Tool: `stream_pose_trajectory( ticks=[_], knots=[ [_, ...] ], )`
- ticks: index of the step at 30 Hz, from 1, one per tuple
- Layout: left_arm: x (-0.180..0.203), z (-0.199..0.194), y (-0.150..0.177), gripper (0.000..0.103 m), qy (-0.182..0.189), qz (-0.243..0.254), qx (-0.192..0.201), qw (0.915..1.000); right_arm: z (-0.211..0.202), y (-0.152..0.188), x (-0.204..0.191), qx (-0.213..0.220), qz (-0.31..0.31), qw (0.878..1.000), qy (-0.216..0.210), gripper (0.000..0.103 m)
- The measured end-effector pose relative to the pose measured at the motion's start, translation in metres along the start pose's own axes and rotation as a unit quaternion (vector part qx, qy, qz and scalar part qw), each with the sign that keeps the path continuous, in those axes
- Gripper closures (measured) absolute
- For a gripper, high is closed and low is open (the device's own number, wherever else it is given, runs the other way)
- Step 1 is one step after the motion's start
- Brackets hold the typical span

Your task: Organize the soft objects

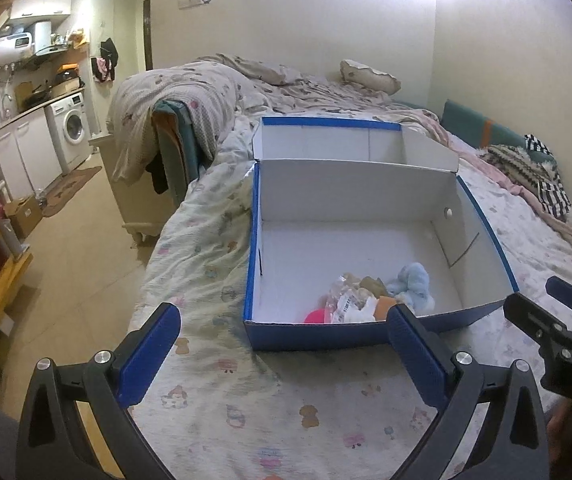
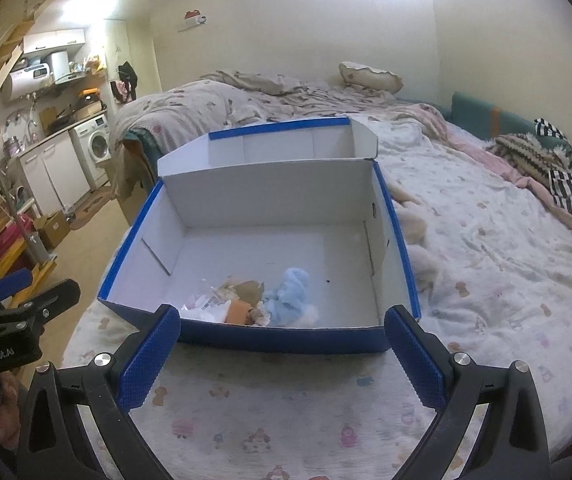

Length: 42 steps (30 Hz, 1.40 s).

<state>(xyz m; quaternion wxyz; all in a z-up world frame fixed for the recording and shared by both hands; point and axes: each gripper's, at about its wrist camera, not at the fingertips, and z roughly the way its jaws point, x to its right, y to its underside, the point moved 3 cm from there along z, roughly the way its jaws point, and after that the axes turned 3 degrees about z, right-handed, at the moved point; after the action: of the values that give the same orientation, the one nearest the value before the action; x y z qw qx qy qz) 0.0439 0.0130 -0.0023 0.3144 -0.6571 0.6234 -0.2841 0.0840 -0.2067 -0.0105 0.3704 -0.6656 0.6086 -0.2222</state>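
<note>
My left gripper (image 1: 281, 348) stands with its blue-padded jaws spread wide and nothing between them; it points down at a slant toward the near wall of the box. My right gripper (image 2: 281, 350) is spread equally wide and likewise empty, aimed at the same near wall from the other side. Each gripper is visible at the edge of the other's view, so the two sit side by side, apart from the box.

The blue box (image 1: 253, 264) rests on the bed (image 1: 205, 248), its white interior exposed and its lid (image 1: 326, 140) folded back behind it. The soft objects lie inside, bunched against the near wall: a light blue plush (image 2: 290, 292), a brown plush (image 2: 249, 288), an orange piece (image 2: 237, 312), a crinkled clear wrapper (image 2: 205, 306) and, seen from the left wrist only, a pink item (image 1: 316, 315).

The bed carries a pale printed sheet and a rumpled quilt (image 2: 189, 108), with a pillow (image 2: 370, 76) by the far wall. A cream fluffy item (image 2: 418, 232) lies on the sheet just beside the box. Beyond the bed, a washing machine (image 1: 71, 128) sits under a kitchen counter.
</note>
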Motion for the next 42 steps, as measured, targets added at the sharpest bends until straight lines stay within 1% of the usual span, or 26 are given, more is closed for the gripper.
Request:
stream_pose_trajectory(
  ticks=[7,21,29,42],
  knots=[
    [0.004,0.001,0.002,0.001,0.006,0.008,-0.004,0.9999,0.001,-0.002,0.004,0.000,0.007,1.000,0.006,0.000],
    [0.006,0.005,0.004,0.000,0.013,0.003,-0.013,0.9998,0.002,-0.003,0.007,-0.002,0.008,1.000,0.007,0.000],
    [0.006,0.005,0.004,0.001,0.014,-0.006,-0.012,0.9998,0.003,-0.005,0.010,0.001,0.011,1.000,0.010,0.000],
    [0.007,0.004,0.002,0.000,0.015,-0.003,-0.009,0.9998,0.003,-0.005,0.012,0.001,0.012,1.000,0.010,0.000]
  ],
)
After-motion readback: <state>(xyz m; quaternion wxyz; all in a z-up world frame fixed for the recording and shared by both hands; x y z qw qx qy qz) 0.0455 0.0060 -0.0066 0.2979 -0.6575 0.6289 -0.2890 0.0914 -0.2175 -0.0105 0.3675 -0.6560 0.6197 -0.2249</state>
